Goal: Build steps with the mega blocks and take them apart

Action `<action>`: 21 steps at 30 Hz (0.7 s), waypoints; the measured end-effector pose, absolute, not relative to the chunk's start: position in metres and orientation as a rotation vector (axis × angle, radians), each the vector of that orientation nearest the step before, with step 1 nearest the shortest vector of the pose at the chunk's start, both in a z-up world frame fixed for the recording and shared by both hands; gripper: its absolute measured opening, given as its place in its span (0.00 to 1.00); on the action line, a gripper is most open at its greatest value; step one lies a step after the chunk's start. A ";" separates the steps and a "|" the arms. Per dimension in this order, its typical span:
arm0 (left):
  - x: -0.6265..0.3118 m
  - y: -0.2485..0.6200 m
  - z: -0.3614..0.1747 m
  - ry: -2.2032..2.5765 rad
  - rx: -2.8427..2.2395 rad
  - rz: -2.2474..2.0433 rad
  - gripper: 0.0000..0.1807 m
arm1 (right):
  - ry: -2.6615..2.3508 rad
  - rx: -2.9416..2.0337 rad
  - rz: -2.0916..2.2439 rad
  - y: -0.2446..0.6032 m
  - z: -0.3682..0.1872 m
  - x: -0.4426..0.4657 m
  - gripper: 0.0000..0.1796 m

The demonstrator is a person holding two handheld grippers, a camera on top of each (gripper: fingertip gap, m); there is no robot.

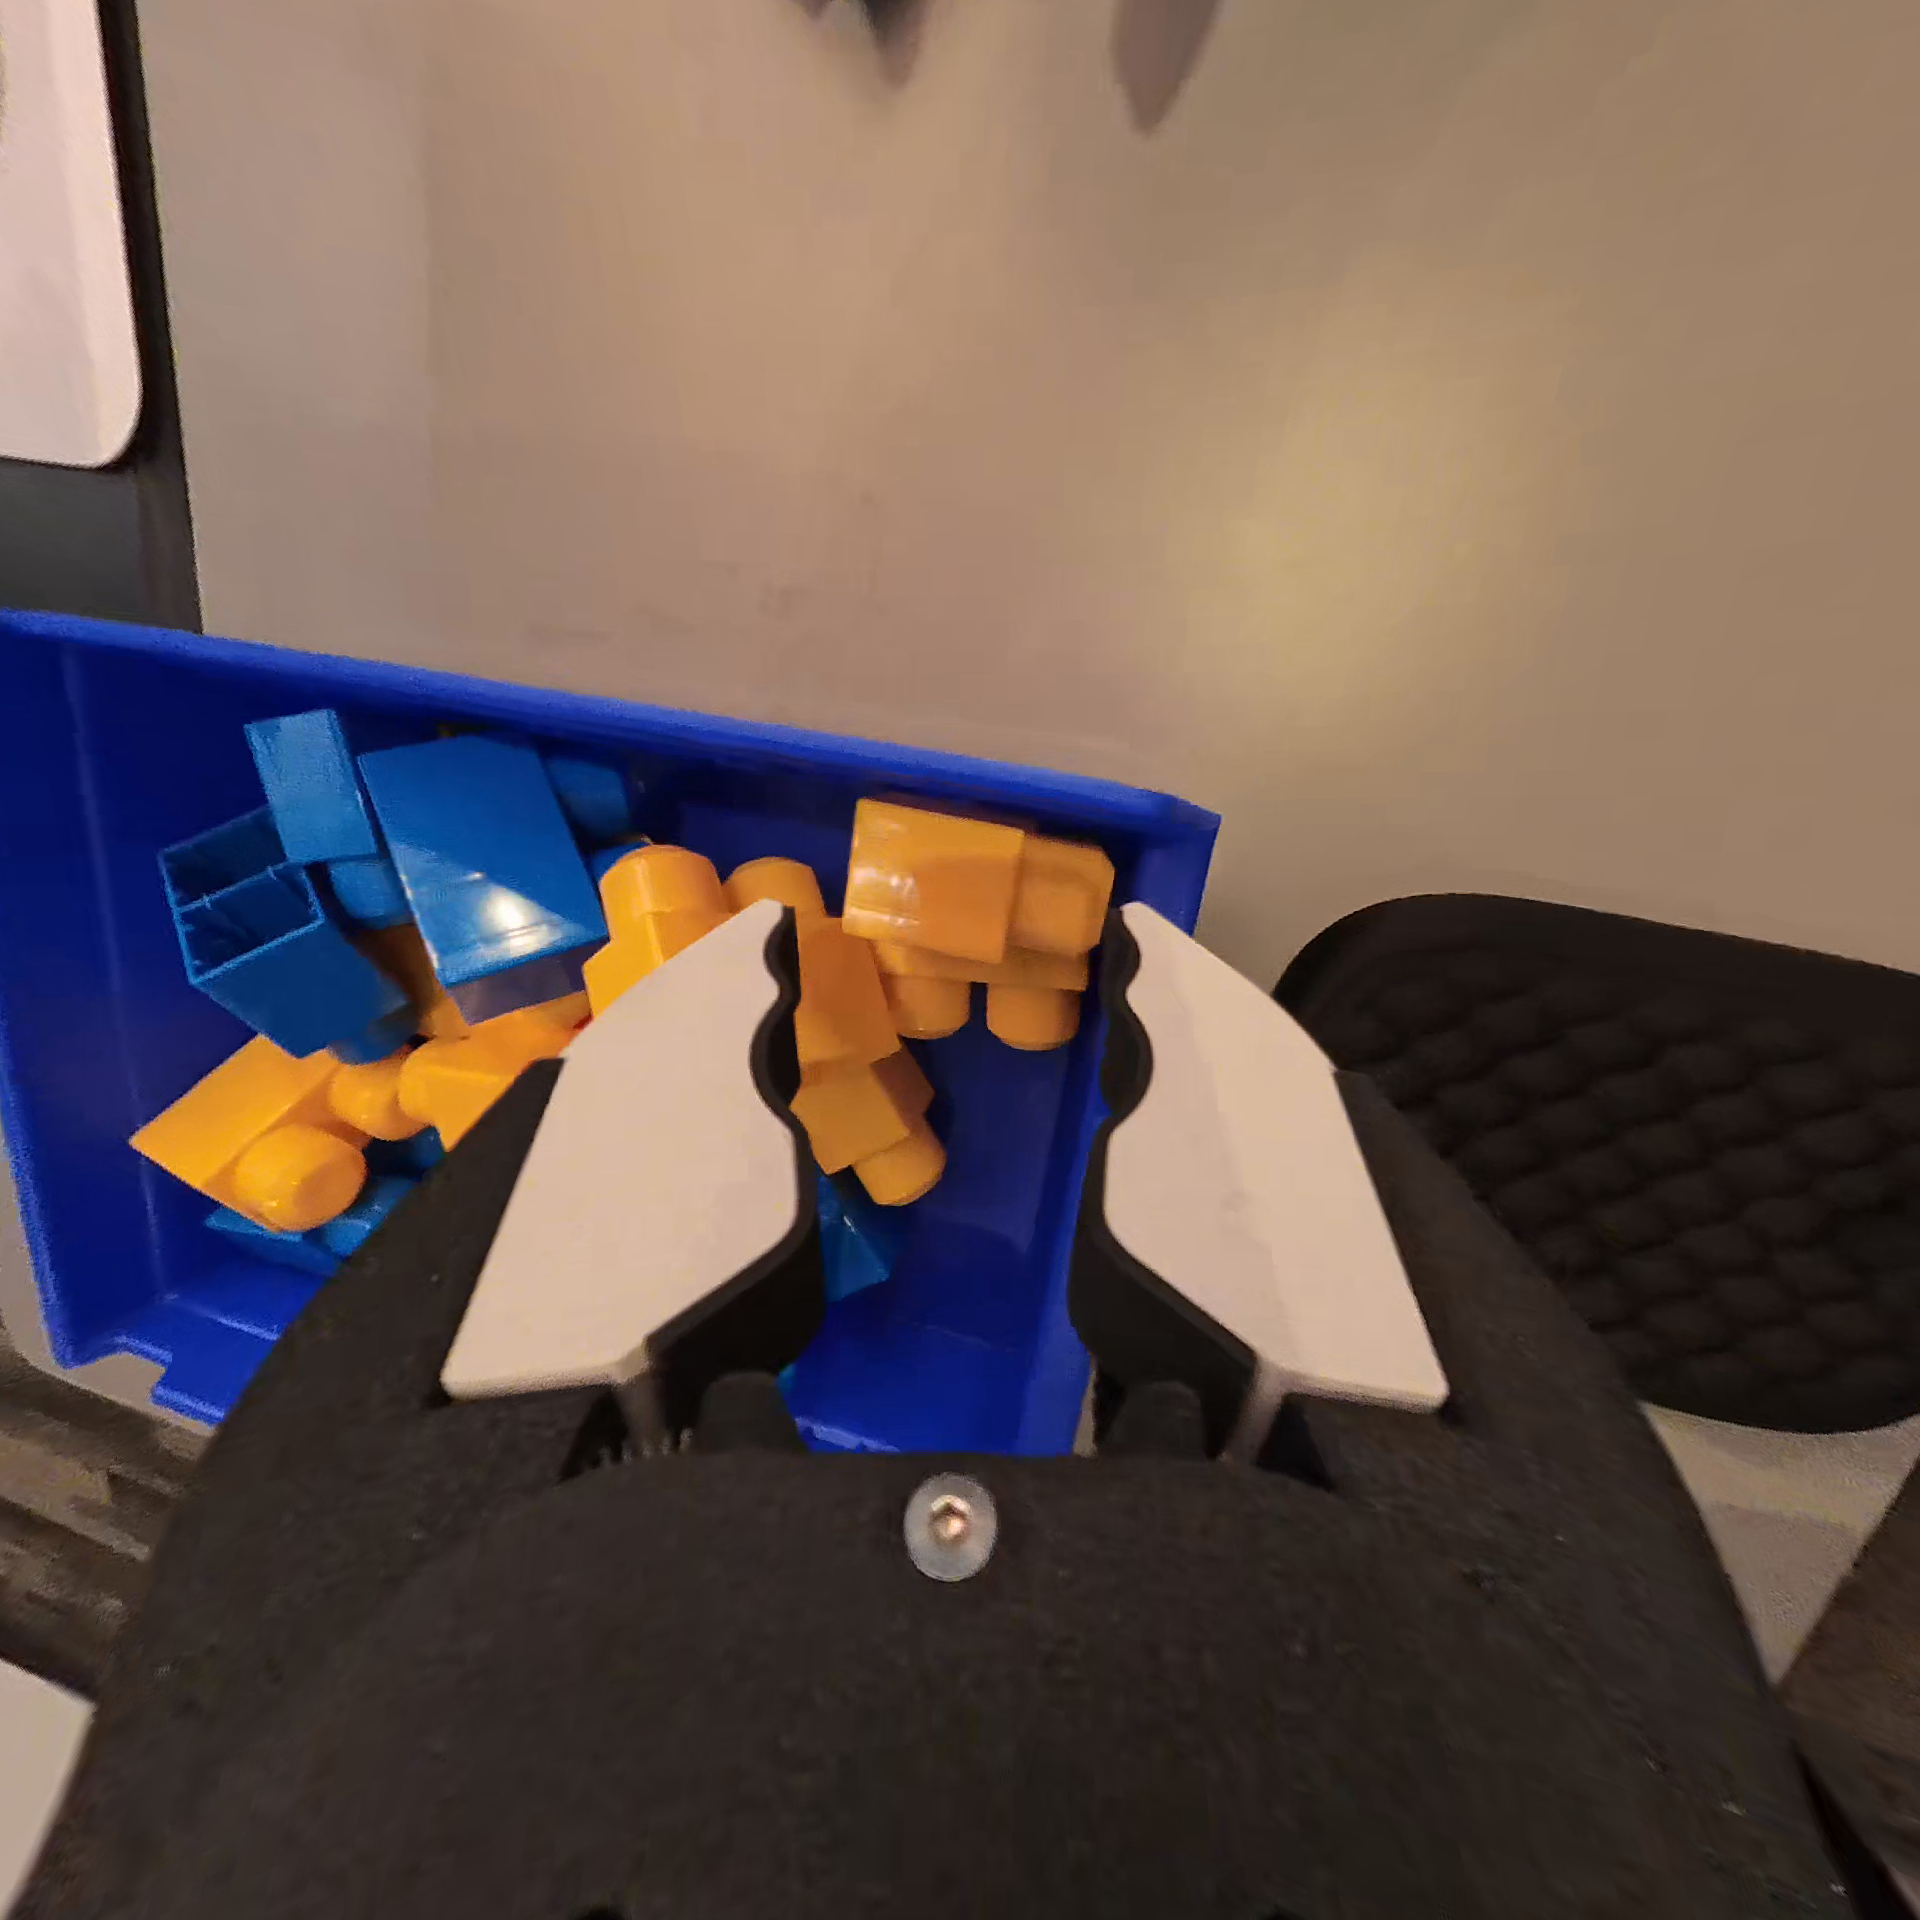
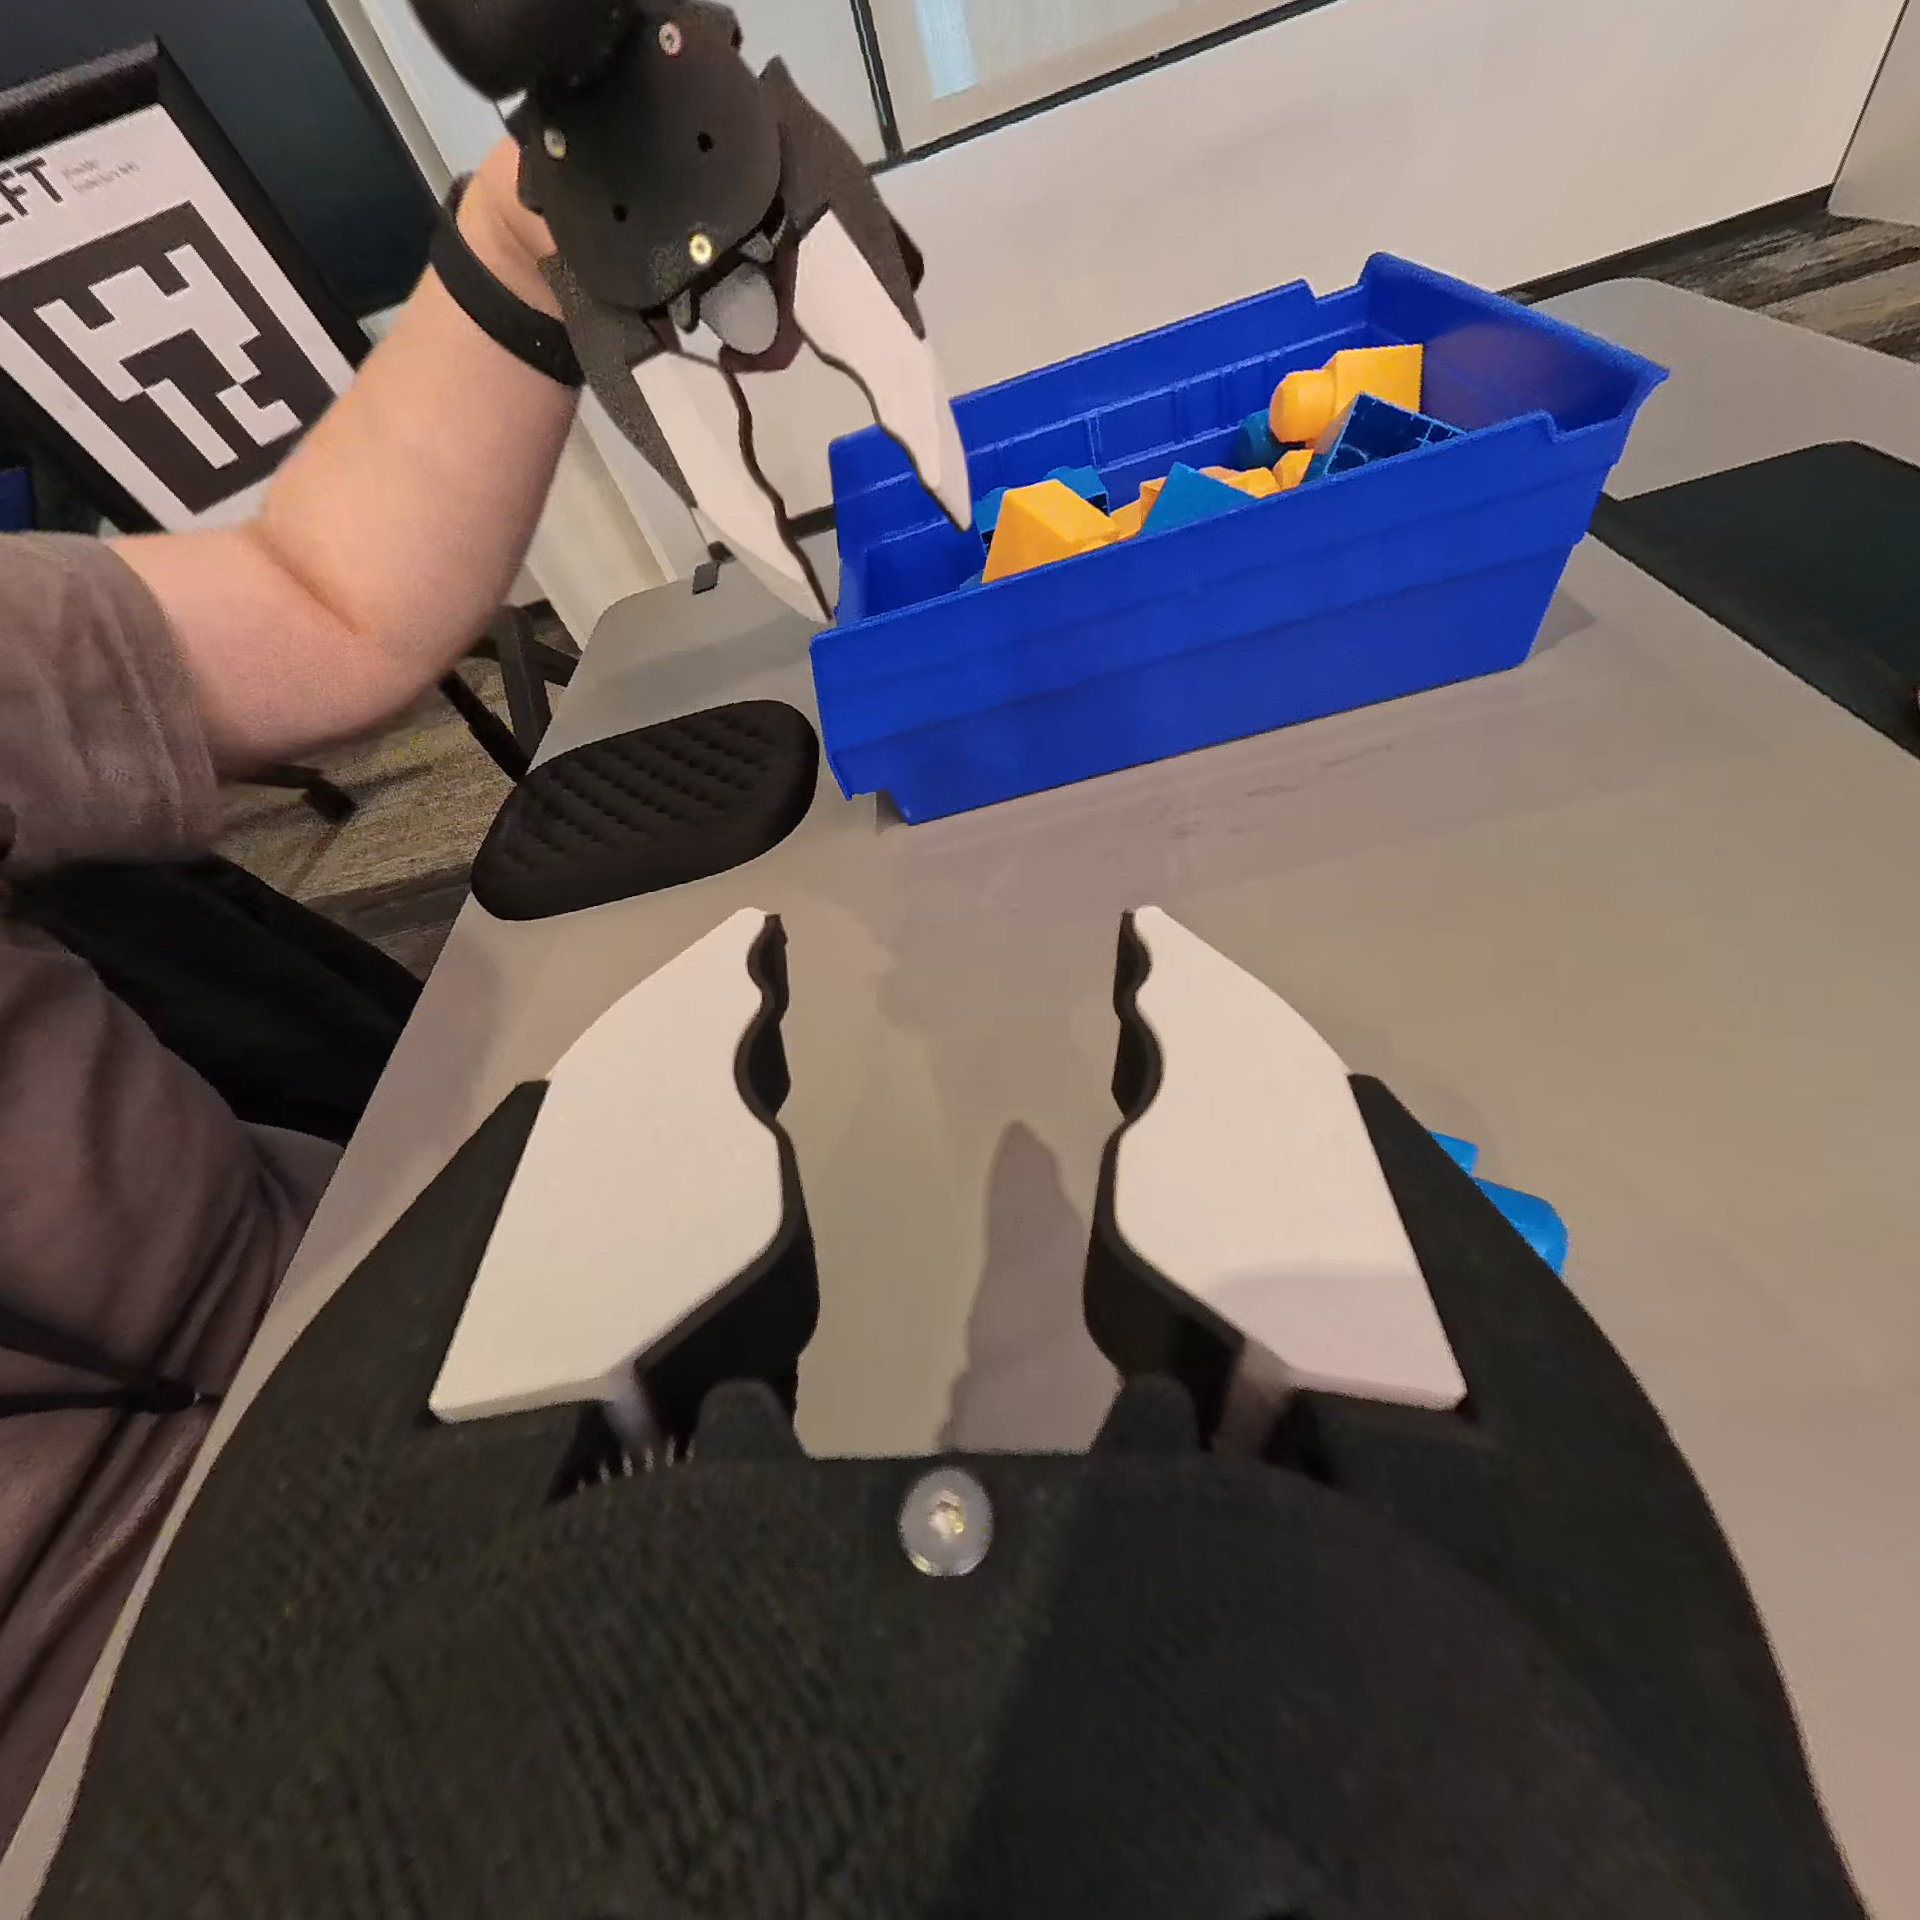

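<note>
Up close, the left wrist view looks down into a blue bin (image 1: 94, 935) that sits on a pale grey table (image 1: 1143, 468). The left gripper (image 1: 951, 914) hangs over the bin's near end with its jaws spread apart and nothing between them. Under and ahead of its fingers lies a loose heap of mega blocks: orange blocks (image 1: 966, 894) toward the middle and right of the bin, blue blocks (image 1: 468, 852) piled toward the left, several tipped on their sides so that their studs or hollow undersides show. A black textured pad (image 1: 1662, 1143) lies on the table just to the right of the bin. Whether the fingertips touch any block cannot be told.

From the right wrist view, the right gripper (image 2: 951, 920) is low over a bare stretch of the table (image 2: 1558, 935), jaws wide apart and empty. A lone blue block (image 2: 1507, 1205) peeks out from behind its right finger, on the table and well apart from the bin. Farther off stands the blue bin (image 2: 1195, 644) with orange and blue blocks inside. The left gripper (image 2: 894, 540), held by a person's hand, points down at the bin's near left corner with its fingers parted. The black pad (image 2: 644, 800) lies just left of the bin, near the table edge. Behind the arm stands a framed black-and-white marker board (image 2: 156, 343).
</note>
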State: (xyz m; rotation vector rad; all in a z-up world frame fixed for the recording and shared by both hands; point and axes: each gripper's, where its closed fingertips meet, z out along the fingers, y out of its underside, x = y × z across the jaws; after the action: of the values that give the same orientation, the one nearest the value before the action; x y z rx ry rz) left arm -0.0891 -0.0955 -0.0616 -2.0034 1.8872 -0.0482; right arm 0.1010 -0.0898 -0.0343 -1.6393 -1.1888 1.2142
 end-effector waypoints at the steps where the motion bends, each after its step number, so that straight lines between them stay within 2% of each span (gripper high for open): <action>1: -0.089 -0.093 -0.064 1.897 -1.985 -0.033 0.31 | -1.190 -1.642 1.217 -0.089 -0.035 0.101 0.34; 5: -0.088 -0.091 -0.087 1.931 -2.046 -0.090 0.30 | -1.188 -1.668 1.223 -0.087 -0.042 0.102 0.34; 7: -0.088 -0.095 -0.099 1.967 -2.099 -0.142 0.35 | -1.190 -1.683 1.218 -0.086 -0.047 0.101 0.34; 11: -0.093 -0.091 -0.108 1.991 -2.104 -0.102 0.35 | -1.226 -1.699 1.195 -0.088 -0.054 0.100 0.34; 21: -0.101 -0.087 -0.106 1.987 -2.137 -0.018 0.35 | -1.269 -1.739 1.205 -0.092 -0.066 0.097 0.34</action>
State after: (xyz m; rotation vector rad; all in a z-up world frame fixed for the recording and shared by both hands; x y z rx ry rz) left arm -0.1014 -0.0866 -0.1065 -2.1367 1.9870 -0.0183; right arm 0.0965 -0.0923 -0.0662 -1.7388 -1.2695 1.2049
